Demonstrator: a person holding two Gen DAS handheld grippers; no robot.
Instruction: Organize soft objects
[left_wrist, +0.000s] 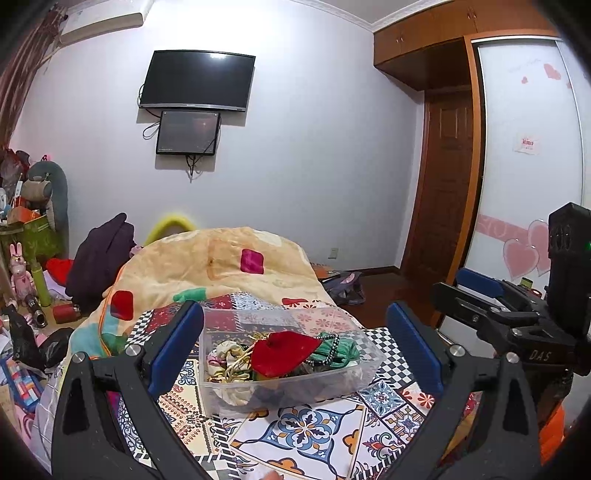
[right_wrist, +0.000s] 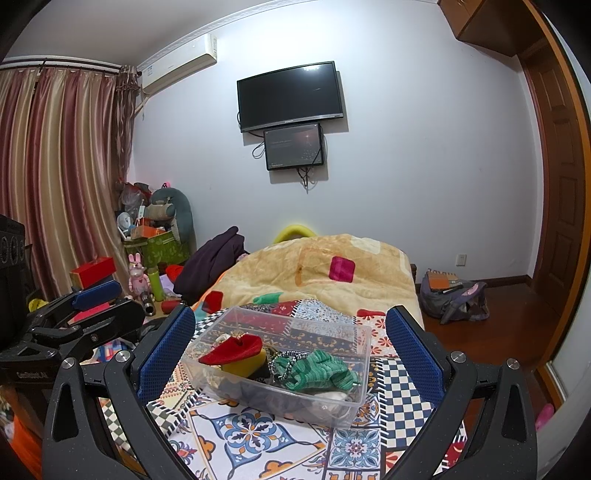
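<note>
A clear plastic box (left_wrist: 221, 391) (right_wrist: 364, 339) stands on the patterned bed cover. It holds several soft items: a red cloth pouch (left_wrist: 286, 350) (right_wrist: 232, 349), a green knitted piece (left_wrist: 340, 349) (right_wrist: 319, 371), a yellow block (right_wrist: 245, 365) and pale fabric (left_wrist: 225, 349). My left gripper (left_wrist: 295, 343) is open and empty, with the box between its blue fingers (left_wrist: 177, 343). My right gripper (right_wrist: 290, 349) is open and empty, its blue fingers (right_wrist: 413, 354) either side of the box. Each gripper shows at the edge of the other's view.
The patterned cover (left_wrist: 310, 435) (right_wrist: 251, 435) lies over the bed, with an orange quilt (left_wrist: 221, 266) (right_wrist: 314, 266) piled behind the box. Dark clothing (left_wrist: 103, 258) and cluttered toys and boxes (right_wrist: 155, 236) stand at the left. A bag (right_wrist: 454, 295) lies on the wooden floor at the right.
</note>
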